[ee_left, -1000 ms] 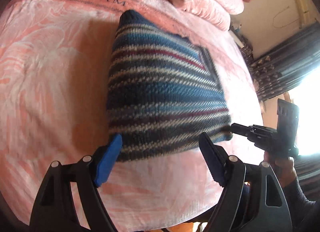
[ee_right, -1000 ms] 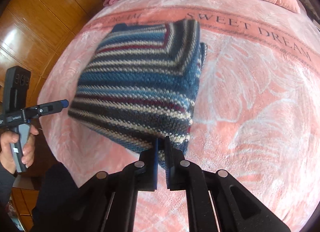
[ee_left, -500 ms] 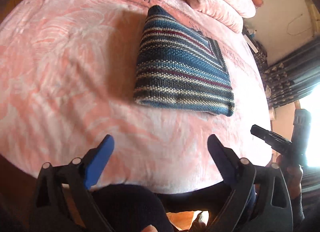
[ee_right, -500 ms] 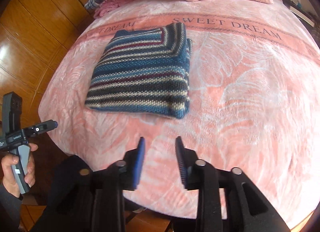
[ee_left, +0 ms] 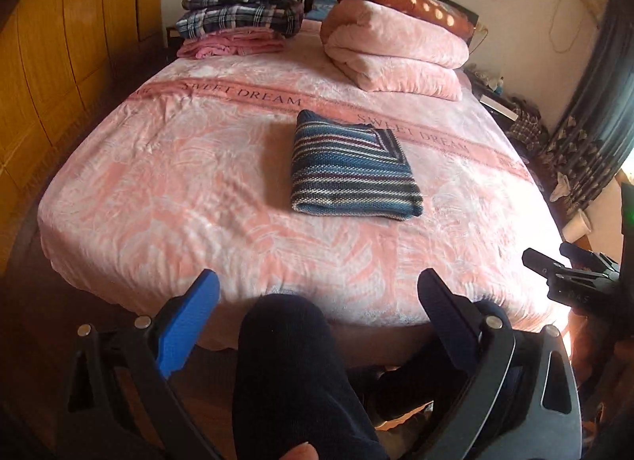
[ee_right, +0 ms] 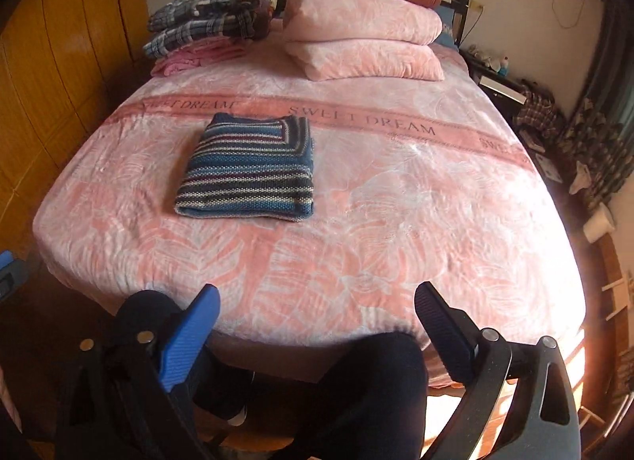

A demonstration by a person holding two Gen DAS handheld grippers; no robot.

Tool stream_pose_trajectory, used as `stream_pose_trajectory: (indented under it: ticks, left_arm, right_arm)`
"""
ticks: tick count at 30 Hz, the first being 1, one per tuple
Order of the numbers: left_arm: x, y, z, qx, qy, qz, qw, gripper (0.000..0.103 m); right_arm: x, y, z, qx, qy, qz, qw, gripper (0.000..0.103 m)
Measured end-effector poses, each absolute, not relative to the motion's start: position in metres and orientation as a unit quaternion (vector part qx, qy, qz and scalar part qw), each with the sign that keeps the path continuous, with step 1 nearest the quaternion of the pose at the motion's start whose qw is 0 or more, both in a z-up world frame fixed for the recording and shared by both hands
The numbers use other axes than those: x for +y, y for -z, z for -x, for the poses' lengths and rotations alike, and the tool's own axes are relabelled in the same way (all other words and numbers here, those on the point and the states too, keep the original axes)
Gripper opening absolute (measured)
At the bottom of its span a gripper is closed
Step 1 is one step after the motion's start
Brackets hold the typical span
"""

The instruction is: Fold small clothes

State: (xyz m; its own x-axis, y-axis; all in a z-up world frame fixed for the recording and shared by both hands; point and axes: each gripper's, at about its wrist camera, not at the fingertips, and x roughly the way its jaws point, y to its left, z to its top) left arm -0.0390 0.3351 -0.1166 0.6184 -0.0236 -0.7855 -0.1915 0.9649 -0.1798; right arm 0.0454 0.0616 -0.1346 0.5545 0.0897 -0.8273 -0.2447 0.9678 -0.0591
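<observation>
I see the striped knit sweater (ee_left: pixel 352 172) lying folded into a neat rectangle on the pink bed cover (ee_left: pixel 166 190), just below its "SWEET DREAM" band. My left gripper (ee_left: pixel 317 313) hangs off the foot of the bed, well apart from the sweater, fingers spread wide and holding nothing. My right gripper (ee_right: pixel 315 323) is likewise released and empty. Folded plaid clothes (ee_right: pixel 202 20) and stacked pink blankets (ee_right: pixel 364 40) sit by the headboard.
</observation>
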Motion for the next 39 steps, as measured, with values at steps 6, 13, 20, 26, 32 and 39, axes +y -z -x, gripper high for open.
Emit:
stream_pose_trajectory:
  ticks: [6, 13, 20, 26, 32, 39]
  left_arm:
    - [0.314, 0.048, 0.075, 0.409, -0.010, 0.098, 0.907, 0.100]
    - [0.290, -0.002, 0.108, 0.389, -0.017, 0.060, 0.919, 0.100]
    - [0.283, -0.014, 0.127, 0.383, -0.014, 0.071, 0.921, 0.100]
    - [0.288, -0.015, 0.129, 0.381, -0.012, 0.083, 0.921, 0.100]
    - [0.289, -0.014, 0.127, 0.383, -0.011, 0.084, 0.920, 0.100]
    - [0.296, -0.010, 0.116, 0.388, -0.013, 0.092, 0.917, 0.100]
  right_arm:
    - [0.066, 0.053, 0.007, 0.385, -0.127, 0.091, 0.910, 0.099]
    - [0.068, -0.009, 0.050, 0.324, -0.126, 0.071, 0.935, 0.099]
    - [0.072, -0.025, 0.076, 0.310, -0.131, 0.079, 0.938, 0.099]
    - [0.073, -0.031, 0.083, 0.305, -0.133, 0.078, 0.940, 0.099]
    - [0.075, -0.029, 0.078, 0.313, -0.130, 0.078, 0.938, 0.099]
    - [0.080, -0.019, 0.062, 0.331, -0.133, 0.079, 0.931, 0.099]
